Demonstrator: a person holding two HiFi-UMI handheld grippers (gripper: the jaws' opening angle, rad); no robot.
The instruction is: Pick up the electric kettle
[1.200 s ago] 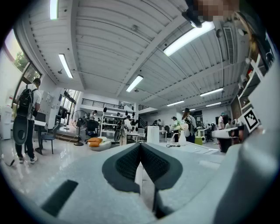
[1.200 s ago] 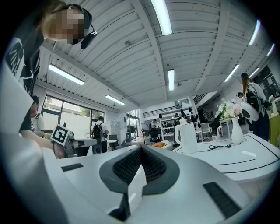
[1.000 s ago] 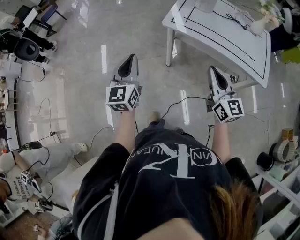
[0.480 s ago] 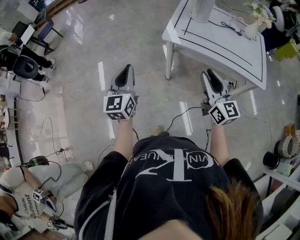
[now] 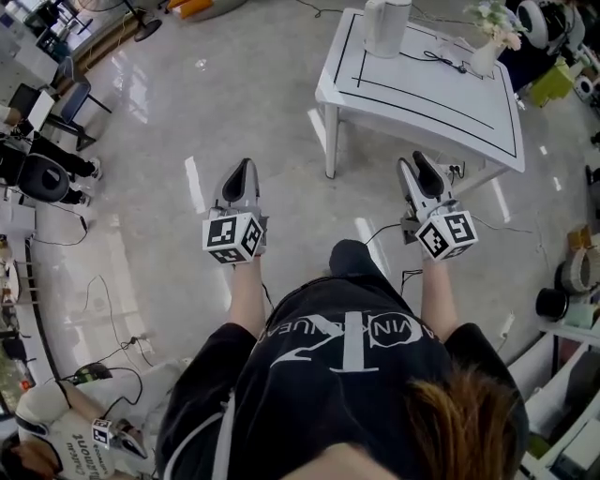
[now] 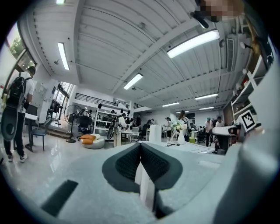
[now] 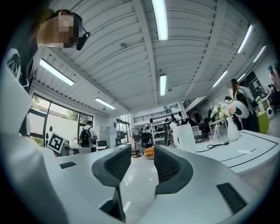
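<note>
Kettle [image 5: 386, 28] top cut off, on table [image 5: 441, 108]. Left gripper [image 5: 239, 176] level, jaws together; right gripper [image 5: 413, 171] level, jaws opening, nothing between.

One white table [image 5: 422, 89], one electric kettle [image 5: 386, 24] and, seemingly, one flower vase [image 5: 485, 58]

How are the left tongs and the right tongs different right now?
The left tongs are shut; the right tongs are opening, nothing between. The right tongs sit close by the white table; the left tongs are over the floor. Both hold nothing.
</note>
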